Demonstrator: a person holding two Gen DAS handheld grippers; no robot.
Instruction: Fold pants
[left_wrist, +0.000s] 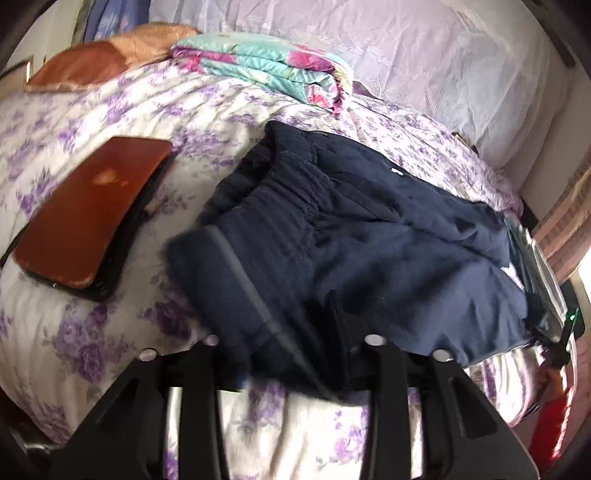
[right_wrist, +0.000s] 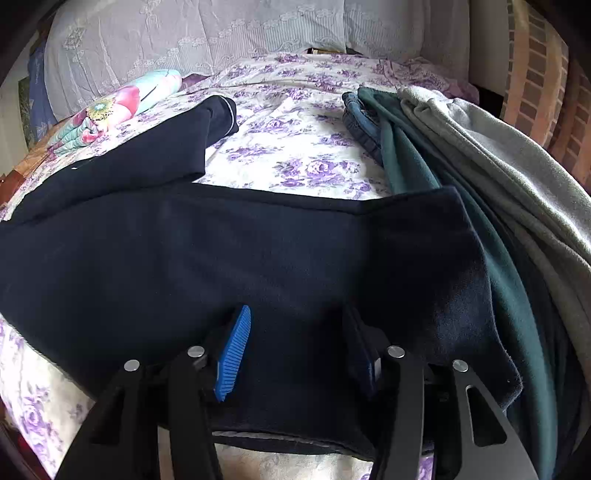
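Dark navy pants (left_wrist: 351, 236) lie on a bed with a purple-flowered sheet (left_wrist: 110, 110). In the left wrist view the elastic waistband (left_wrist: 291, 184) is bunched at centre and a grey-striped part drapes over my left gripper (left_wrist: 291, 354), hiding its fingertips. In the right wrist view a pant leg (right_wrist: 258, 258) stretches across the bed, the other leg's cuff (right_wrist: 218, 114) behind it. My right gripper (right_wrist: 295, 350) is open over the leg, blue pads (right_wrist: 234, 350) spread apart, nothing between them.
A brown-covered tablet (left_wrist: 92, 214) lies left of the pants. A folded floral quilt (left_wrist: 273, 70) and pillows (left_wrist: 424, 55) sit at the bed's head. Green (right_wrist: 443, 206) and grey garments (right_wrist: 517, 177) are piled to the right, over blue jeans (right_wrist: 358, 118).
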